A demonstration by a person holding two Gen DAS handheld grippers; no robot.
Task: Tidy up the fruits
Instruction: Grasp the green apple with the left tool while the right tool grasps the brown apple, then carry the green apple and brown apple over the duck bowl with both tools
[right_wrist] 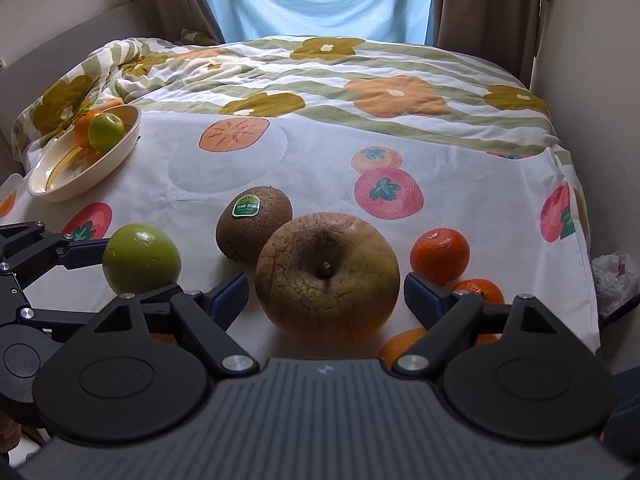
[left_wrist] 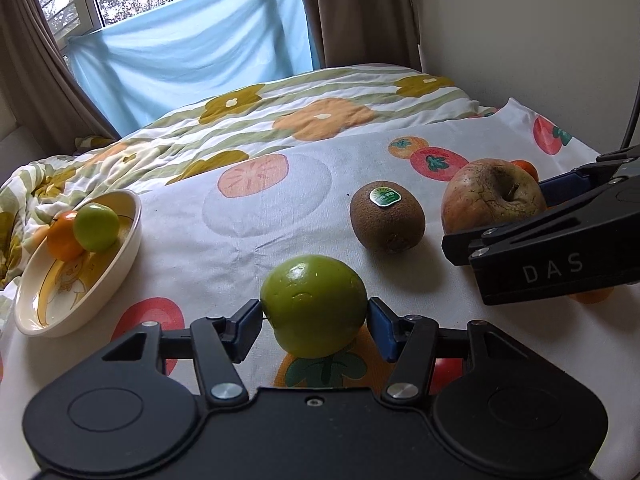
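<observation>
left tongs: pinching the green fruit from both sides, just in front of the kiwi
right tongs: standing spread around the big wrinkly apple, pads not touching it; the apple is sitting right beside the kiwi, on its right
tangerines: sitting past the apple on the side away from the kiwi, a couple more tucked under the right tongs
bowl: lying well left of the kiwi, holding a small green fruit and an orange one
bed: carrying everything, fruit-print cloth on top
</observation>
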